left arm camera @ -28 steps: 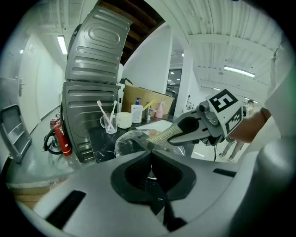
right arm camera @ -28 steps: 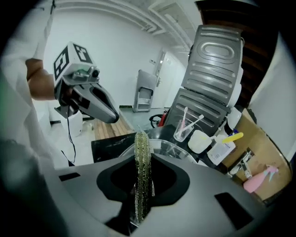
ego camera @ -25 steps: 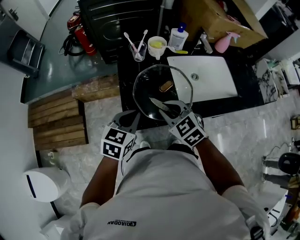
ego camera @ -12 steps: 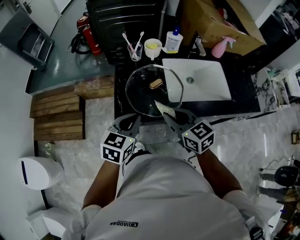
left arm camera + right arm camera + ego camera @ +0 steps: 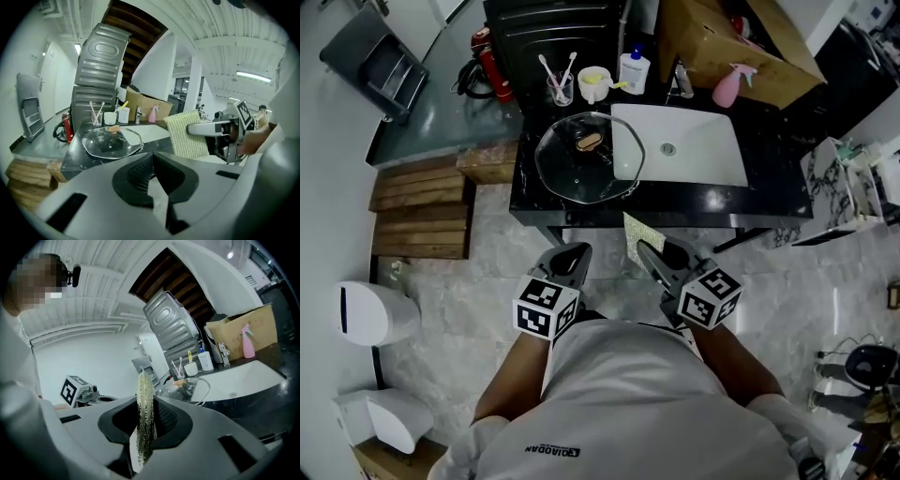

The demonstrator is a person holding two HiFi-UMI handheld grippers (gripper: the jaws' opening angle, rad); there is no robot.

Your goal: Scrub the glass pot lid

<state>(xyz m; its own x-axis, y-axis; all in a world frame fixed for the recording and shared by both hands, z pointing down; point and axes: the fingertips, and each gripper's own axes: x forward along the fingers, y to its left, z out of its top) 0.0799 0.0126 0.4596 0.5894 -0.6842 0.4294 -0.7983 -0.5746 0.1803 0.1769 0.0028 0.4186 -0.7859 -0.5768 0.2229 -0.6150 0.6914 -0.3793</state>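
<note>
L gripper [image 5: 575, 253]: fingers [image 5: 133, 174] closed, empty, well short of tabletop [image 5: 712, 199]. Glass pot lid [image 5: 572, 173] flat on tabletop, beside sink [image 5: 703, 155] (overlaps its left edge). R gripper [image 5: 652, 255]: fingers clamped on scouring pad [image 5: 638, 232].

I am looking down on a black counter [image 5: 769, 202] that is carrying a white sink [image 5: 703, 155] toward its right end, with pale marbled floor [image 5: 469, 300] spreading before its front edge. Wooden pallets [image 5: 417, 220] are lying off its left edge, and a strip light [image 5: 253, 76] is glowing on the white ribbed ceiling [image 5: 225, 51].
</note>
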